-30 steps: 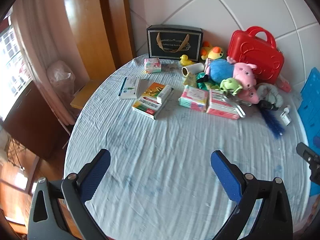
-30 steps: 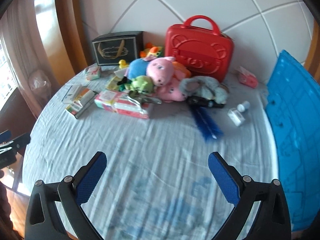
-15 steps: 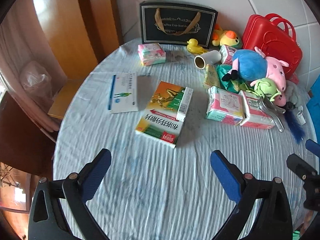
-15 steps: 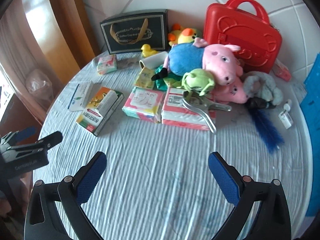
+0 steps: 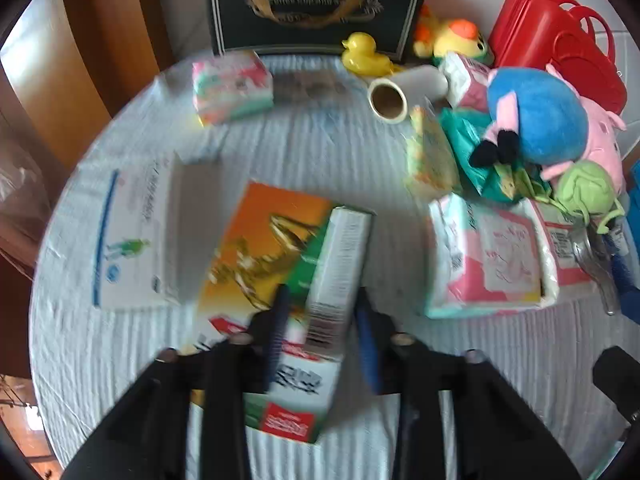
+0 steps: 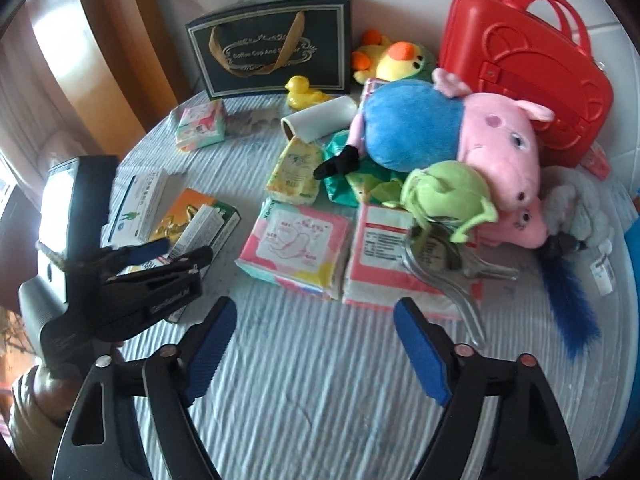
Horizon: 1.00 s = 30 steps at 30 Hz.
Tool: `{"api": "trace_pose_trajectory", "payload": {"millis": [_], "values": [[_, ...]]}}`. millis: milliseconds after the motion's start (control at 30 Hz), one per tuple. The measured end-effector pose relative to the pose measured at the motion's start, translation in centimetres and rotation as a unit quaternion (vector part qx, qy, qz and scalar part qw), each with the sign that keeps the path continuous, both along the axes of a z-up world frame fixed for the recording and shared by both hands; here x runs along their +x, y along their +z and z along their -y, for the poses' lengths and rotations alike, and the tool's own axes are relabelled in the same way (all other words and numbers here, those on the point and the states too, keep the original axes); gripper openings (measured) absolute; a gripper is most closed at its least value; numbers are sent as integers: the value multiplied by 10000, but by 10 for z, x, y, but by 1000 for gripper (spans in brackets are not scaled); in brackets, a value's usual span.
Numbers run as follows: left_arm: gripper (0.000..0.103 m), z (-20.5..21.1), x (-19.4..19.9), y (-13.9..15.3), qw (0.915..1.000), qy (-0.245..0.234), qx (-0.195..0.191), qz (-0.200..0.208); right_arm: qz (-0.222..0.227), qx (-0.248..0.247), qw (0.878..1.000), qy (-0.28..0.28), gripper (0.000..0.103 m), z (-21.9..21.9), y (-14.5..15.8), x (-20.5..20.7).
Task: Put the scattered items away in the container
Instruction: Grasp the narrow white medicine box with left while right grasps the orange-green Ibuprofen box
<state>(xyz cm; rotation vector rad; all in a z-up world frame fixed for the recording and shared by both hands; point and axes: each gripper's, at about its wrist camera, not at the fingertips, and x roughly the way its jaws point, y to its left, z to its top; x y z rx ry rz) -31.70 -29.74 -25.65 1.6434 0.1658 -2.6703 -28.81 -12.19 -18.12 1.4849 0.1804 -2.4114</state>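
In the left wrist view my left gripper [image 5: 320, 320] is shut on a slim white and green box [image 5: 340, 256], one finger on each long side. That box lies on a larger orange and green box [image 5: 256, 256]. From the right wrist view the left gripper [image 6: 180, 250] shows at the left edge. My right gripper [image 6: 316, 340] hangs over bare tablecloth with its jaws closing and nothing between them. Just beyond its fingertips lie a pink pack [image 6: 296, 248] and a second pink and white pack [image 6: 380, 264]. A red case [image 6: 520, 80] and a black gift bag [image 6: 272, 48] stand at the back.
Plush toys [image 6: 460, 132] are piled before the red case, and metal tongs [image 6: 440, 268] rest on the second pack. A white and blue box [image 5: 132, 240], a paper roll [image 6: 320, 116], a rubber duck [image 6: 300, 90] and a blue feather [image 6: 568, 300] lie around. The round table's edge curves at the left.
Both grippers have come forward and down towards the items. The left jaws have shut around the slim box. The right jaws have narrowed.
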Motion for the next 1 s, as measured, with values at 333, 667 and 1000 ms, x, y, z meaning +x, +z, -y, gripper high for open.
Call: {"api": "trace_pose_trajectory", "payload": {"millis": [333, 667, 1000], "values": [[17, 102, 56, 6, 9968, 771, -211, -84, 466, -436, 9950, 765, 61, 96, -33, -6], [17, 139, 67, -27, 9951, 989, 65, 72, 790, -337, 9950, 503, 91, 163, -81, -19], [17, 137, 60, -28, 9954, 949, 52, -77, 810, -210, 9958, 382, 103, 171, -104, -30]]}}
